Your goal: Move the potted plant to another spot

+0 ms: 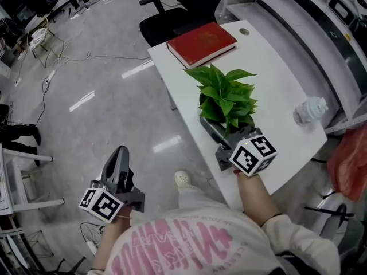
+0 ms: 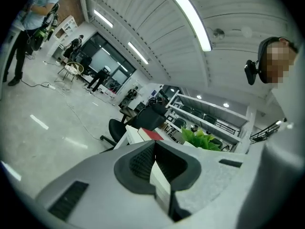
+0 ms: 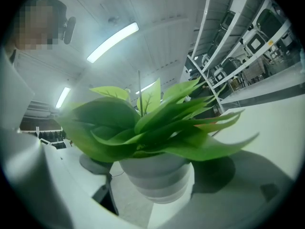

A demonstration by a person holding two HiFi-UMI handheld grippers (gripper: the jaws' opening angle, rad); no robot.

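One white worktop (image 1: 275,62), three things on it: one plant (image 1: 225,93) at near left edge, one red book (image 1: 202,43) at far end, one bottle (image 1: 309,110) at right. Right tongs (image 1: 223,136) released, spread either side of plant pot, gap showing on left side. Left tongs (image 1: 119,156) clenched, empty, over floor (image 1: 103,85), well left of worktop.
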